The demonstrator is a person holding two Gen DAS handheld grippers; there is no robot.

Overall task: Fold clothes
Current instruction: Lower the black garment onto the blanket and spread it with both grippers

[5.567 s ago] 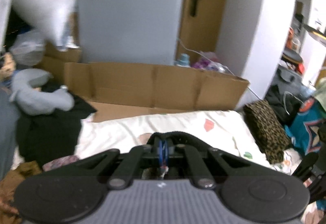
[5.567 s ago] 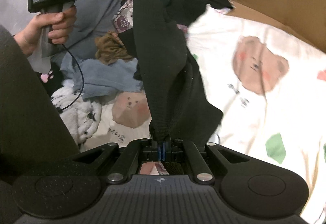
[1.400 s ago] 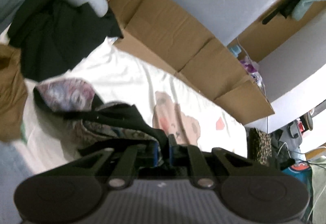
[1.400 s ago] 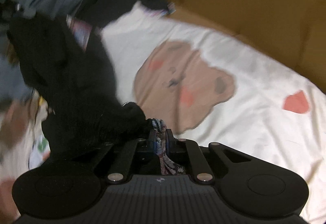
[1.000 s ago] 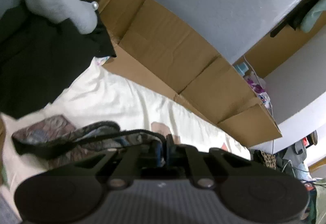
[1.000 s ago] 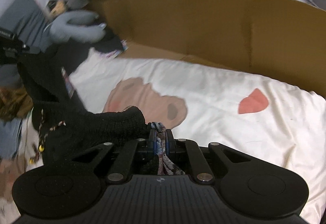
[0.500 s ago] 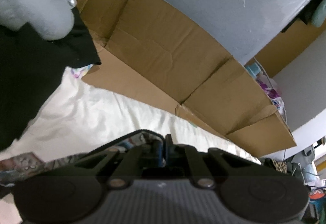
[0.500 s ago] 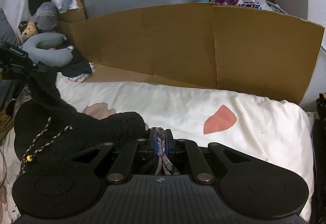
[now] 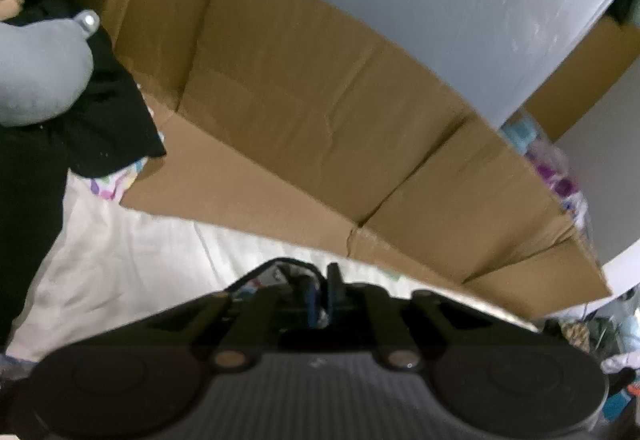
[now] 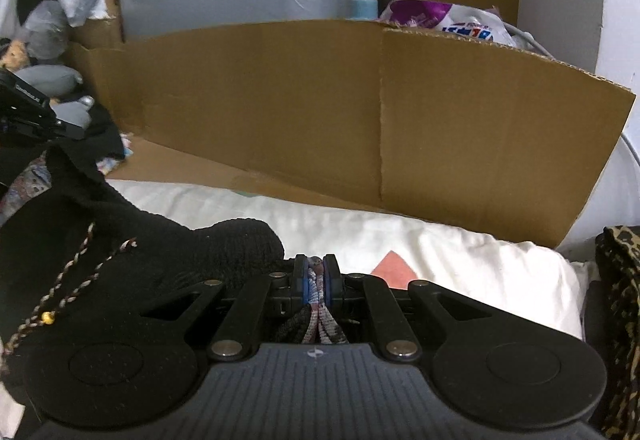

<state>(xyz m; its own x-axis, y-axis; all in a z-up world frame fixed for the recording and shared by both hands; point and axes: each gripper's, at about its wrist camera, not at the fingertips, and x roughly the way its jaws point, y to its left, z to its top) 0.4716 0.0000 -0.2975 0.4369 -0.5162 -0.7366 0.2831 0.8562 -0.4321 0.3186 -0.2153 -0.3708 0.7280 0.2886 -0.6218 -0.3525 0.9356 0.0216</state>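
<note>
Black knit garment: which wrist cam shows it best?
Right wrist view. The black knit garment fills the lower left, braided cord visible, its edge pinched in the right tool. Left wrist view shows only a blurred sliver of fabric at the left tool, mostly hidden by the tool body.

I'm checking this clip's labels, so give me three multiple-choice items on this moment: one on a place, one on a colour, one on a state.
1. What stands right behind the bed sheet?
A. a wooden chair
B. a cardboard wall
C. a mirror

2. What colour is the shape printed on the sheet by the right tool?
A. salmon red
B. blue
C. yellow

3. How is the right tool?
A. wide open, empty
B. shut on the black knit garment
C. resting on a shelf

Answers:
1. B, the cardboard rises just past the sheet.
2. A, the red patch shows there.
3. B, patterned fabric of the black knit garment is pinched between its tips.
</note>
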